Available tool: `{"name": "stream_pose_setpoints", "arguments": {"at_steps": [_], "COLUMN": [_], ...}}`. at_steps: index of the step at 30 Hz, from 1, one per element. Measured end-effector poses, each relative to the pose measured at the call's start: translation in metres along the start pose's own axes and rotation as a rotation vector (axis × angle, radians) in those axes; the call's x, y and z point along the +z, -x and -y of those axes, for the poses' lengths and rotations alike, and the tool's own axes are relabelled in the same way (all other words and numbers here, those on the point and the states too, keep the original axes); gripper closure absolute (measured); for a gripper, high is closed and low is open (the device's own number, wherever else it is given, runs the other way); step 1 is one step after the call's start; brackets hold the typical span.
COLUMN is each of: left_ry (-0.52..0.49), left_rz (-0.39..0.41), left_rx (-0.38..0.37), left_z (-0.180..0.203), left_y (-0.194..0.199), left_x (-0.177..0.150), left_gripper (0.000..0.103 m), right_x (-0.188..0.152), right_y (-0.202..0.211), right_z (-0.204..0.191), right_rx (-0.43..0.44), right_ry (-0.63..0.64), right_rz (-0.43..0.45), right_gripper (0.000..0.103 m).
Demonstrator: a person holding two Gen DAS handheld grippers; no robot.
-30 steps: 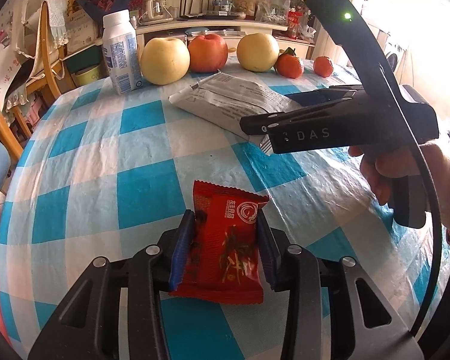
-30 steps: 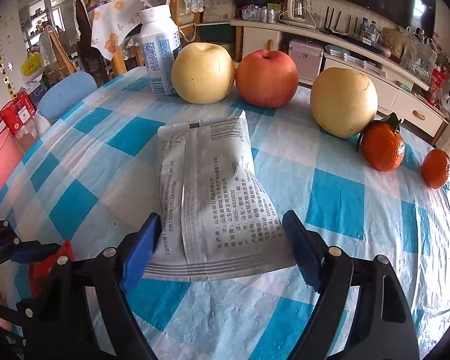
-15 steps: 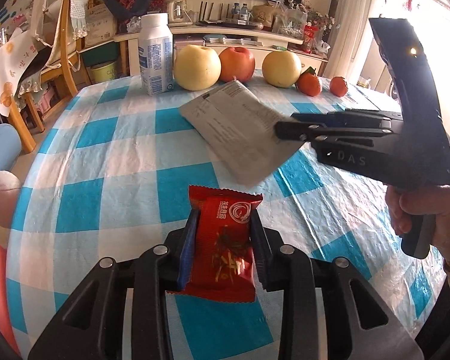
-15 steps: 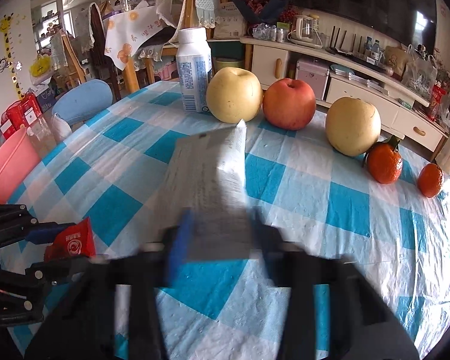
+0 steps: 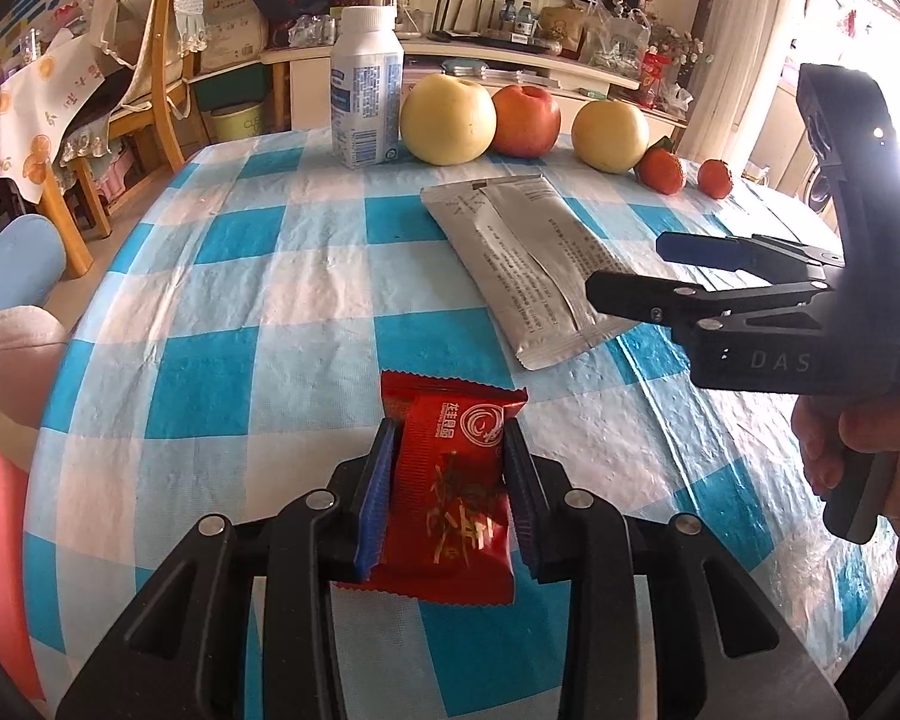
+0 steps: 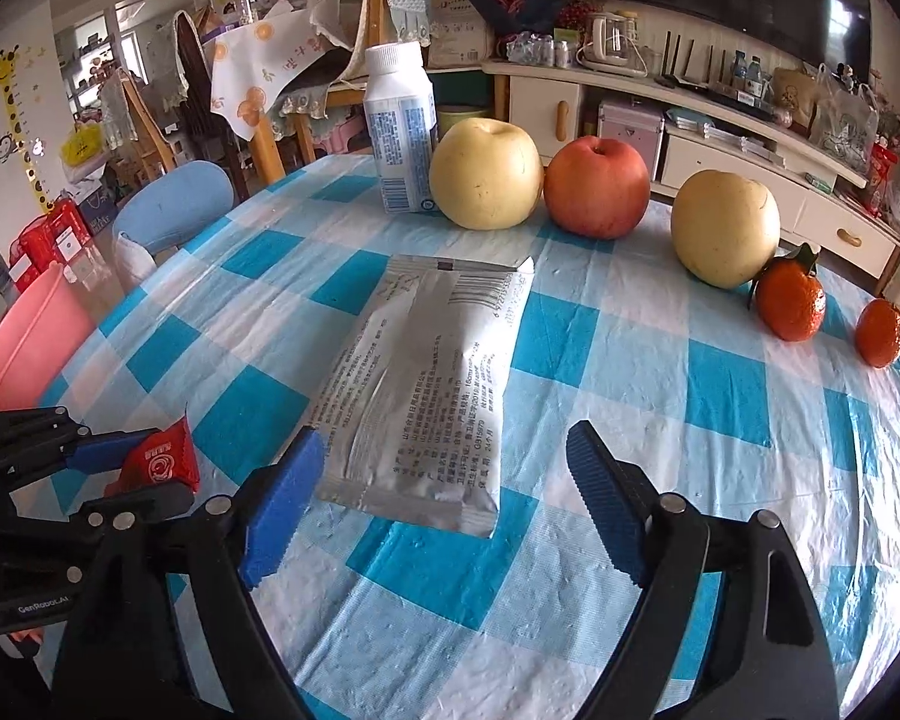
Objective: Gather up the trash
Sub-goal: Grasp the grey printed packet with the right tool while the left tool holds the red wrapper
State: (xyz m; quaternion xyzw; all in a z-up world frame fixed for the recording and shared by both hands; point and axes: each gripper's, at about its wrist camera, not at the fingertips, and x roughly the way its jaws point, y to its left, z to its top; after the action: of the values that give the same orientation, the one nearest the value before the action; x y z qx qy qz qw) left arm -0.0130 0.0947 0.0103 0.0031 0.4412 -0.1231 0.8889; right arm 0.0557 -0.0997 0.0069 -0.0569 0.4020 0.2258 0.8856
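From my left wrist camera, my left gripper is clamped on the red snack wrapper; the blue pads press its two long edges and the packet stands between them, its top sticking out past the fingertips, above the near part of the checked tablecloth. The jaws have opened a touch within the last half second, yet the pads are on the wrapper. Further off and to the right the silver pouch lies flat on the cloth. My right gripper comes in from the right, held in my hand, its fingertips over the pouch's near right corner without gripping it. At the far edge stand a white bottle, a yellow apple, a red apple, another yellow apple and two tangerines. From my right wrist camera, my right gripper stands wide; its jaws have just been opening, and nothing is pressed between them. The silver pouch lies flat just beyond the fingertips, its near end reaching between them, closer to the left pad. At the far left my left gripper holds the red wrapper. A pink tub sits off the table's left side.
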Motion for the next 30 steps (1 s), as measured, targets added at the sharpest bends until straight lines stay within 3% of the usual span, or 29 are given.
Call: {"name": "stream_pose_setpoints", "arguments": {"at_steps": [4, 9, 15, 20, 22, 30], "left_ry": [0.021, 0.056, 0.087, 0.098, 0.102, 0.118], "left_rz": [0.009, 0.021, 0.030, 0.034, 0.041, 0.044], "left_rx": [0.028, 0.068, 0.067, 0.083, 0.086, 0.087], "left_z": [-0.005, -0.018, -0.026, -0.029, -0.031, -0.036], "left_y": [0.001, 0.005, 0.007, 0.007, 0.009, 0.012], "left_x": [0.001, 0.001, 0.003, 0.003, 0.004, 0.003], "left_gripper": [0.067, 0.068, 0.068, 0.068, 0.068, 0.068], "right_x": [0.008, 0.015, 0.012, 0.012, 0.012, 0.009], "right_y": [-0.015, -0.034, -0.044, -0.038, -0.034, -0.026], "right_z": [-0.007, -0.010, -0.024, -0.026, -0.022, -0.019], "right_rx": [0.027, 0.019, -0.030, -0.037, -0.045, -0.026], "right_ry": [-0.020, -0.065, 0.030, 0.076, 0.076, 0.077], "right_rz": [-0.028, -0.078, -0.084, -0.061, -0.047, -0.019], "right_gripper": [0.010, 0.009, 0.008, 0.030, 0.052, 0.062]}}
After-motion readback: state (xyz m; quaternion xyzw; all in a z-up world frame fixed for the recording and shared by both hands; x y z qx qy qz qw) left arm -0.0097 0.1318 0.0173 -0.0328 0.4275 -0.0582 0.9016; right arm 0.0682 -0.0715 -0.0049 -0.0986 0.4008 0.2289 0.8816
